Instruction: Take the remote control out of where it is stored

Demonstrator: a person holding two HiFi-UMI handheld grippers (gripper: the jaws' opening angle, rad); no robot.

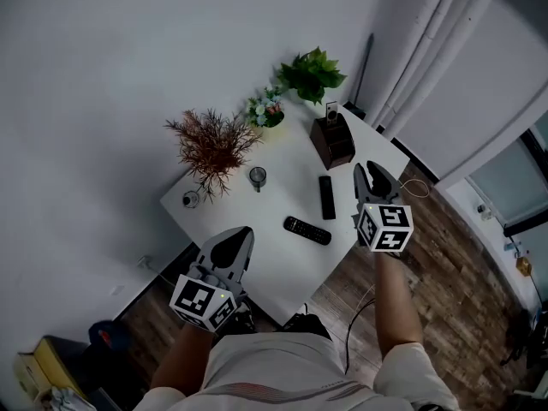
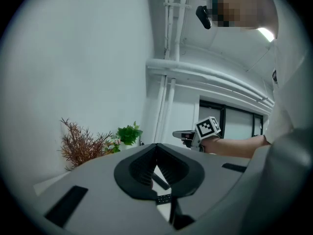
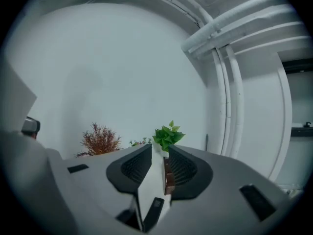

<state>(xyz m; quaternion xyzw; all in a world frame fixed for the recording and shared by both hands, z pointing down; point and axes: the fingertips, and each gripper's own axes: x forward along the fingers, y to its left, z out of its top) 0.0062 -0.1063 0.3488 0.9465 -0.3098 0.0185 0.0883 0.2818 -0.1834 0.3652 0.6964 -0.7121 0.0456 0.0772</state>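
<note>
Closest to us, the left tongs (image 1: 238,235) are pinched together at the tips, nothing in them, hanging over the near edge of the tabletop (image 1: 282,272). One black remote (image 1: 307,229) lies flat just past that. The right tongs (image 1: 370,174) are cracked open a little, also empty. A second remote (image 1: 327,197) lies beside them, out of the brown holder (image 1: 332,142) further back. Looks mostly done to us. Something pale stands in the holder, can't tell what.
</note>
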